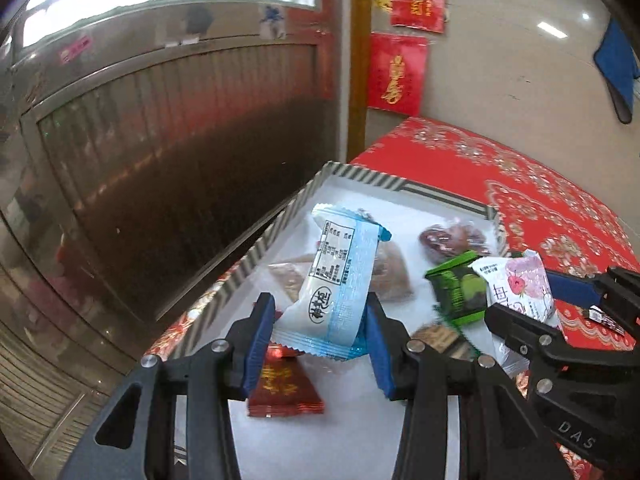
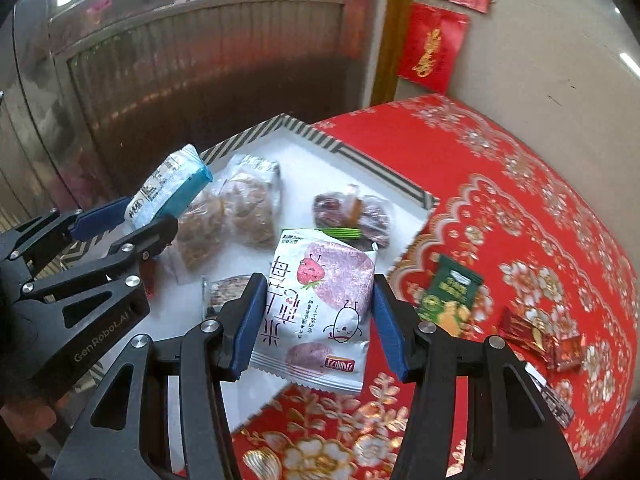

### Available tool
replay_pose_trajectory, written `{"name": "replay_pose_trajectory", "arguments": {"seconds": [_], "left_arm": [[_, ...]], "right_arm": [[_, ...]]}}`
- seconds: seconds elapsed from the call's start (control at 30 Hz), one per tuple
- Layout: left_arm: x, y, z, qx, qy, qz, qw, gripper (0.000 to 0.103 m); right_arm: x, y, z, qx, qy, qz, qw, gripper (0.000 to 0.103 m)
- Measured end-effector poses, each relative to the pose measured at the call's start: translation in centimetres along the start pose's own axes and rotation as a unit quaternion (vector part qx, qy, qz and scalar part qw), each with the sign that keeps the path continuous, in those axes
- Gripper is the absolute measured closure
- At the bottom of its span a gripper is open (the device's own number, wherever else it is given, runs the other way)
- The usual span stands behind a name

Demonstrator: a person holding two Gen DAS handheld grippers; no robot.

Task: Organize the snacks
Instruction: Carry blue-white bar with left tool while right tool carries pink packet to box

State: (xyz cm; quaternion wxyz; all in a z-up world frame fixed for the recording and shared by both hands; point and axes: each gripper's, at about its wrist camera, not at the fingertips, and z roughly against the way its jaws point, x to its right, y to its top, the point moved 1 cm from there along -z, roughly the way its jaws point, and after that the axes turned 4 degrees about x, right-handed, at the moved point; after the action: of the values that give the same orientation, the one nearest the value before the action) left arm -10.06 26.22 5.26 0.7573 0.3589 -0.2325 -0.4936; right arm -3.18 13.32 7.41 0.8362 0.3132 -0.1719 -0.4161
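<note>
A table draped in a red floral cloth [image 2: 520,200] is shown beside a metal door and a wall hung with red paper decorations. On the cloth a white tray with a striped rim [image 1: 256,252] is set.

The left gripper [image 1: 320,320] is seen clamped on a blue-and-white packet [image 1: 336,280], which is held above the tray. The right gripper [image 2: 316,312] is clamped on a pink-and-white packet [image 2: 320,300], which is carried over the near edge of the tray. Both grippers are angled steeply downward and held side by side, each visible in the other's view.

Inside the tray several snacks are already gathered: clear bags of brown pastries [image 2: 248,204], a bag of dark red fruit [image 2: 352,212], a red sachet [image 1: 284,388] and a green packet [image 1: 460,288].

On the cloth outside the tray a green pouch [image 2: 450,296] and red-wrapped sweets [image 2: 540,340] are left. The task is judged partly done: two packets are in transit and at least these loose items remain to be collected.
</note>
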Motion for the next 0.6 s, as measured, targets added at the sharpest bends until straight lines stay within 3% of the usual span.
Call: {"name": "replay_pose_trajectory", "arguments": {"seconds": [0.6], "left_arm": [[-1.3,-1.0,-1.8,-0.012,0.01,0.008,0.9998,0.056]], "right_arm": [[-3.1,0.1,-3.5,-0.04,0.008,0.032,0.999,0.051]]}}
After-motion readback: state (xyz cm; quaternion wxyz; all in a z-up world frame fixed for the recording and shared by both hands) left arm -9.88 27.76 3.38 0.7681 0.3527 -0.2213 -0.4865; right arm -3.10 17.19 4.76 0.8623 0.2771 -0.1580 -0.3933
